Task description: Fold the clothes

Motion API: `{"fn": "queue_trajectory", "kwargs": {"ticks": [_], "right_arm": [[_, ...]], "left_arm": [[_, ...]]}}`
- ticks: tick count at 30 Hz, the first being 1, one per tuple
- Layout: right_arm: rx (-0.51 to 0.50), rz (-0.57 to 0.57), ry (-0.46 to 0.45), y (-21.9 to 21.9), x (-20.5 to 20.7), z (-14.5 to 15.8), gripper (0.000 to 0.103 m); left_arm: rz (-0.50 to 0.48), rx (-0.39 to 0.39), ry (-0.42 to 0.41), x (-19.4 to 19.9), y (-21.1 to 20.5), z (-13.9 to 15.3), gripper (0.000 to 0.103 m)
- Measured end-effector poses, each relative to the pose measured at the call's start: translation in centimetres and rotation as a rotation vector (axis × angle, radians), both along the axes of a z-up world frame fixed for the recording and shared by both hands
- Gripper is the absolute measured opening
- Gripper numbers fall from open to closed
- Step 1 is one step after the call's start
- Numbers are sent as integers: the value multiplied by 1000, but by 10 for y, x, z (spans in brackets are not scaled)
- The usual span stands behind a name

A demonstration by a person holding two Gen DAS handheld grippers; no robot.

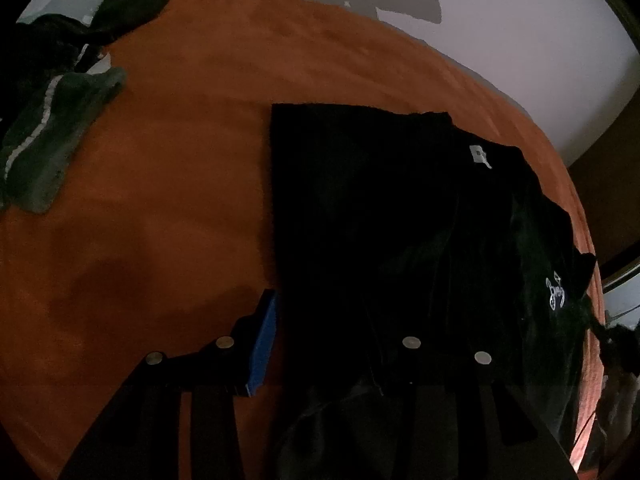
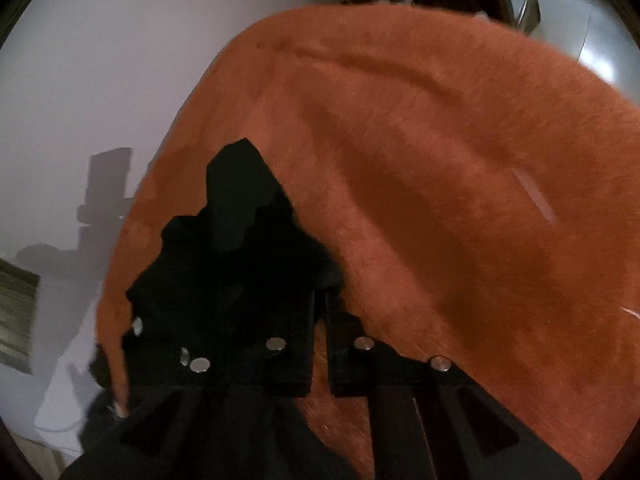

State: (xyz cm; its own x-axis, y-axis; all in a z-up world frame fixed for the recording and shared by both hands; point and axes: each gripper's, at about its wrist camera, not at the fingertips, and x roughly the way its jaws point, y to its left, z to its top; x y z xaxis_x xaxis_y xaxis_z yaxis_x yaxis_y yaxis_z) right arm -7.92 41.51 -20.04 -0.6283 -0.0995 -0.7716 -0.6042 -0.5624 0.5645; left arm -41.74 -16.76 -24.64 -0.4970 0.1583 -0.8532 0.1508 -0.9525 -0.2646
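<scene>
A black garment [image 1: 384, 208] with a small white label and a white logo lies on the orange blanket [image 1: 180, 152], partly folded. My left gripper [image 1: 336, 340] hovers over its near edge with jaws wide apart; the blue pad of the left finger [image 1: 264, 344] shows, the right finger is lost against the black cloth. In the right wrist view my right gripper [image 2: 320, 312] has its jaws nearly together, pinching a bunched fold of the black garment [image 2: 236, 248] above the orange blanket [image 2: 440, 160].
A pile of dark green and black clothes [image 1: 52, 120] with a white stripe lies at the far left of the blanket. A white wall [image 1: 520, 40] is behind. The blanket's edge falls to a white sheet [image 2: 68, 392] at the left.
</scene>
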Motion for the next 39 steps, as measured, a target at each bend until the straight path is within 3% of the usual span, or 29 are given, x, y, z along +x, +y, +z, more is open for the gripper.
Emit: {"fn": "queue_trajectory", "kwargs": {"ticks": [4, 7, 11, 14, 16, 18, 19, 21, 26, 27, 28, 29, 36, 39], "right_arm": [[-10, -7, -88, -7, 14, -10, 0], [-74, -33, -88, 3, 22, -15, 0], [-68, -57, -77, 23, 18, -6, 1], [-28, -20, -34, 38, -9, 7, 21], [8, 66, 14, 48, -45, 18, 65], [-3, 294, 28, 51, -97, 17, 78], [4, 377, 24, 50, -116, 16, 78], [83, 416, -18, 51, -136, 16, 78], [71, 367, -23, 63, -159, 5, 78], [74, 360, -23, 64, -159, 5, 66], [83, 356, -25, 64, -156, 7, 25], [93, 352, -26, 64, -154, 9, 3], [110, 282, 42, 62, -115, 39, 4], [123, 190, 23, 53, -118, 44, 4]], "left_arm": [[5, 0, -8, -2, -1, -2, 43], [3, 2, -12, -3, 0, -2, 43], [-13, -13, -8, -3, 2, 0, 43], [-26, -20, -6, -2, 1, 1, 43], [-24, -13, -4, -1, -2, 2, 43], [-22, 4, -10, -1, -5, 1, 43], [-23, 12, -15, -1, -5, -1, 43], [-24, 28, -25, -1, -5, -4, 43], [-26, 33, -44, 5, -4, -15, 43], [-24, 34, -50, 7, -4, -18, 43], [-22, 37, -48, 9, -4, -18, 43], [-20, 41, -45, 11, -4, -17, 43], [-23, 68, -26, 16, -3, -9, 43], [-25, 50, -14, 14, -1, -6, 43]]}}
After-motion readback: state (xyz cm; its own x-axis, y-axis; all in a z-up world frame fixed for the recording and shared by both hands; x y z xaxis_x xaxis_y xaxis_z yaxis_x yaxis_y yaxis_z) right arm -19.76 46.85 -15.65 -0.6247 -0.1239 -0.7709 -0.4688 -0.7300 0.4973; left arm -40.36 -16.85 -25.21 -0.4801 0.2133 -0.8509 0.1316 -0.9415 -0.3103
